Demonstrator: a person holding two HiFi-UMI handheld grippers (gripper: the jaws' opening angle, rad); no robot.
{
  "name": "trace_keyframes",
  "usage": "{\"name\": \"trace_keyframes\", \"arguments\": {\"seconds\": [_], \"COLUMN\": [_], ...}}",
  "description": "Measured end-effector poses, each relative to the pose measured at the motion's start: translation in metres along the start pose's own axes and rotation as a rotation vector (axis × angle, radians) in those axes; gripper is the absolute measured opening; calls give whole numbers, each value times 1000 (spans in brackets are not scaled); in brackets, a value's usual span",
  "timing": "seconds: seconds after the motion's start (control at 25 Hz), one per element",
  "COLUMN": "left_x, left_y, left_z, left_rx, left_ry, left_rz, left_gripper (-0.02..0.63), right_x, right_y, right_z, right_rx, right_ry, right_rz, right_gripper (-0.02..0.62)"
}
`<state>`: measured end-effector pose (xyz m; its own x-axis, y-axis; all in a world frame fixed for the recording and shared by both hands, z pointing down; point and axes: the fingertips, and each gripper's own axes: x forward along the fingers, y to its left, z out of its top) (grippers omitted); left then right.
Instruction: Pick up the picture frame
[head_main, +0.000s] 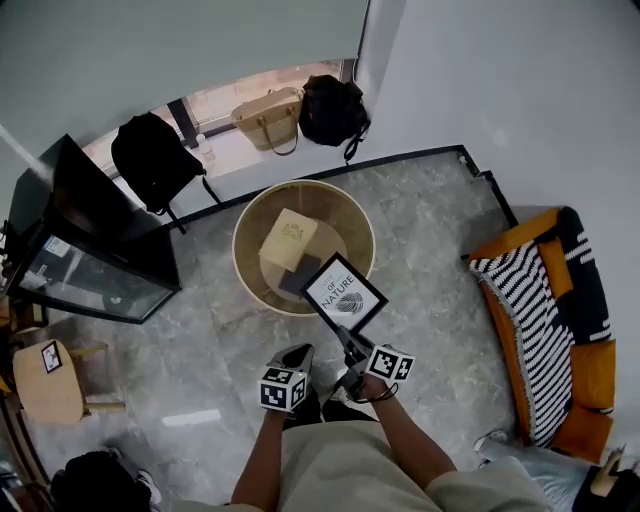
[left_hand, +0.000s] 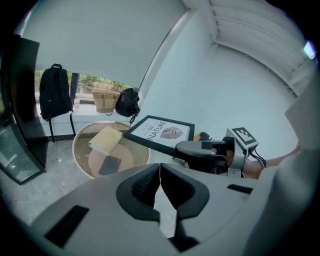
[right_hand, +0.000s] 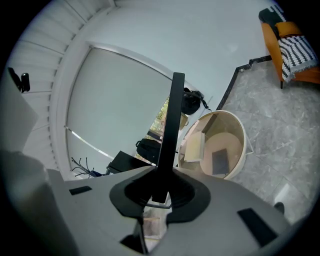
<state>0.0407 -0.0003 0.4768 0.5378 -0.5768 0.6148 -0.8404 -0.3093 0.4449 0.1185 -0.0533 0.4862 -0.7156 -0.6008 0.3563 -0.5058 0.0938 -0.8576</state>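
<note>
The picture frame (head_main: 344, 293) is black with a white print of a fingerprint motif. It hangs in the air over the near rim of a round wooden tray table (head_main: 247, 262). My right gripper (head_main: 348, 340) is shut on its lower corner. In the right gripper view the frame (right_hand: 170, 120) shows edge-on, rising from between the jaws of that gripper (right_hand: 158, 193). My left gripper (head_main: 300, 353) is beside it on the left, shut and empty. The left gripper view shows its jaws (left_hand: 160, 175) meeting, with the frame (left_hand: 161, 132) and the right gripper (left_hand: 200, 149) ahead to the right.
On the tray table lie a beige box (head_main: 288, 239) and a dark square (head_main: 299, 274). A black backpack (head_main: 153, 159), a woven bag (head_main: 268, 118) and a black bag (head_main: 332, 110) stand by the window. A dark cabinet (head_main: 90, 250) is at left, a striped sofa (head_main: 545, 310) at right.
</note>
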Motion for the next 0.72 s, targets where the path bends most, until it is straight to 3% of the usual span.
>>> {"name": "trace_keyframes", "arguments": {"seconds": [0.52, 0.72], "left_x": [-2, -6], "left_y": [-19, -17], "left_z": [36, 44], "left_rx": [57, 45], "left_ry": [-39, -50], "left_rz": [-5, 15], "left_gripper": [21, 21], "right_x": [-16, -22], "right_y": [13, 16], "right_z": [14, 26], "right_rx": [-7, -19], "right_ry": [21, 13], "right_rz": [54, 61], "right_gripper": [84, 84]}}
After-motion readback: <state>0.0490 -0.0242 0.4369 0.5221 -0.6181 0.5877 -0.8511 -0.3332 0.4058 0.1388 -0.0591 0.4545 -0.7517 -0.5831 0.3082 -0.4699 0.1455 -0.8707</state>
